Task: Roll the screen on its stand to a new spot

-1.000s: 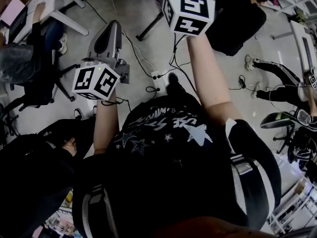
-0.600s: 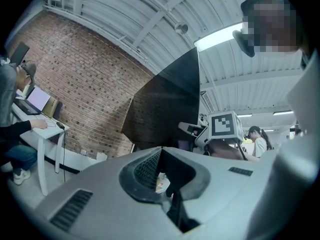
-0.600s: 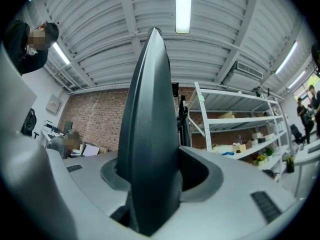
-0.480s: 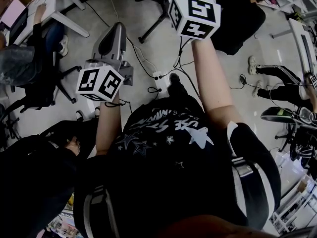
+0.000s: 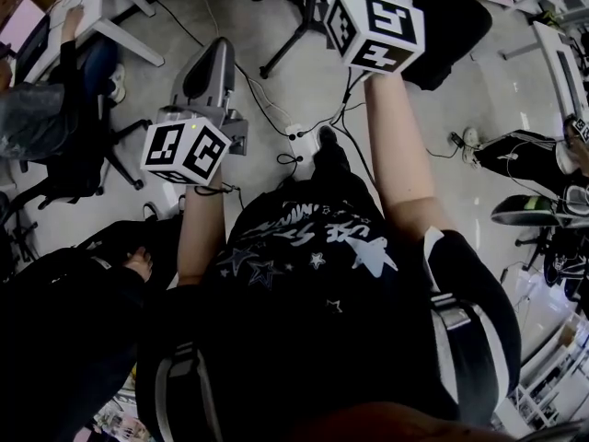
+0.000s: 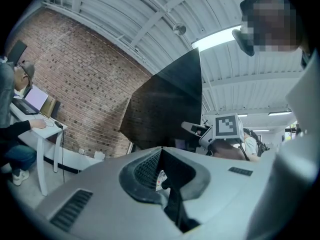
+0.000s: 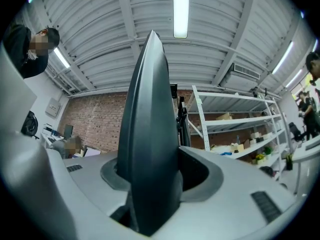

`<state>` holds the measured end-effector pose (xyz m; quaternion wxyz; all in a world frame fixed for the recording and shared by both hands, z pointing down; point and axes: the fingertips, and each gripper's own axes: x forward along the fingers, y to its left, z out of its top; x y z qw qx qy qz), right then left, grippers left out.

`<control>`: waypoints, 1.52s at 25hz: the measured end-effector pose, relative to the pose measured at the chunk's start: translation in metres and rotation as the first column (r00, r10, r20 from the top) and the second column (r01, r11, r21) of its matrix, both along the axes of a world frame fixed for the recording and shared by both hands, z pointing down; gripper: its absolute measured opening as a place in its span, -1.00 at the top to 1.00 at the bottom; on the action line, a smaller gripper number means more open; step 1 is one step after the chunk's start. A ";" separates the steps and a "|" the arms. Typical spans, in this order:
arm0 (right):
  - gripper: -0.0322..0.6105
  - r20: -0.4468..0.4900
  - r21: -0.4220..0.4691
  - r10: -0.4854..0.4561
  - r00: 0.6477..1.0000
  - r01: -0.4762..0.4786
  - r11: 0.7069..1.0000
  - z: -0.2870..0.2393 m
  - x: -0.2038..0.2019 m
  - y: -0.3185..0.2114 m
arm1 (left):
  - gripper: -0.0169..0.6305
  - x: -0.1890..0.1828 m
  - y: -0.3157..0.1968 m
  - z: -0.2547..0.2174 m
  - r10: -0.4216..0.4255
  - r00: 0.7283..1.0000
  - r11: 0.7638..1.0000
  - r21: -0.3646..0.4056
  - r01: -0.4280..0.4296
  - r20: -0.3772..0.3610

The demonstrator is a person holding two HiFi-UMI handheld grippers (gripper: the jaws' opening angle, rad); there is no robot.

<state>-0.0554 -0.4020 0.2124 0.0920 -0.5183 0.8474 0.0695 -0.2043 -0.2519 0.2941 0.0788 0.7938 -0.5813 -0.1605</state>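
Right gripper [image 7: 155,176] is clamped on the screen [image 7: 149,99]. The screen's dark edge stands upright between the jaws and rises toward 12 o'clock, its tip just beside a ceiling light [image 7: 180,9]. Metal shelves [image 7: 235,129] stand at 3 o'clock of it, and a brick wall [image 7: 95,119] lies at 9 o'clock. Left gripper [image 6: 161,170] has its jaws all but together, with only a thin slit between them and nothing held there. Beyond it, at 12 o'clock, the screen shows as a broad dark panel, with the right gripper's marker cube at the panel's 4 o'clock. In the head view both arms reach forward, the left gripper at 10 o'clock and the right at 1 o'clock. Between them a power strip [image 5: 302,143] lies on the floor [image 5: 267,26].
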 end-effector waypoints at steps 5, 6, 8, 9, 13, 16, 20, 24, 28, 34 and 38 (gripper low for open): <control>0.21 0.008 0.005 -0.004 1.000 0.004 1.000 -0.001 0.002 0.017 | 0.91 0.001 0.006 -0.001 0.020 1.000 1.000 -0.001 -0.020 -0.002; 0.21 0.007 0.005 -0.003 1.000 0.003 1.000 -0.001 0.003 0.020 | 0.91 0.002 0.006 -0.002 0.026 1.000 1.000 -0.003 -0.026 -0.003; 0.21 0.007 0.006 0.000 1.000 0.000 1.000 -0.001 0.005 0.028 | 0.91 0.005 0.007 -0.001 0.040 0.999 0.999 -0.008 -0.040 -0.004; 0.21 0.008 0.007 0.001 1.000 -0.002 1.000 -0.001 0.006 0.032 | 0.91 0.007 0.009 0.000 0.046 0.999 0.999 -0.010 -0.046 -0.005; 0.21 0.015 0.016 0.003 1.000 -0.003 1.000 -0.001 0.012 0.053 | 0.91 0.015 0.017 0.001 0.062 0.998 0.998 -0.011 -0.062 -0.010; 0.21 0.015 0.018 0.002 1.000 -0.002 1.000 -0.001 0.016 0.069 | 0.92 0.022 0.021 0.002 0.070 0.997 0.998 -0.009 -0.070 -0.014; 0.21 0.020 0.019 0.006 1.000 -0.007 1.000 0.000 0.018 0.089 | 0.91 0.035 0.023 0.005 0.089 0.996 0.996 -0.008 -0.089 -0.014; 0.21 0.017 0.018 0.012 1.000 -0.013 1.000 0.000 0.020 0.110 | 0.91 0.049 0.030 0.009 0.103 0.995 0.995 -0.013 -0.103 -0.009; 0.20 0.014 0.020 0.008 1.000 -0.008 1.000 0.002 0.023 0.130 | 0.91 0.060 0.041 0.013 0.096 0.995 0.995 -0.020 -0.096 -0.008; 0.20 0.025 0.019 0.002 1.000 -0.002 1.000 0.004 0.043 0.149 | 0.92 0.078 0.061 0.009 0.092 0.996 0.995 -0.027 -0.091 0.006; 0.20 0.016 0.019 -0.006 1.000 0.006 1.000 0.007 0.046 0.157 | 0.91 0.085 0.076 0.012 0.090 0.996 0.995 -0.037 -0.089 0.011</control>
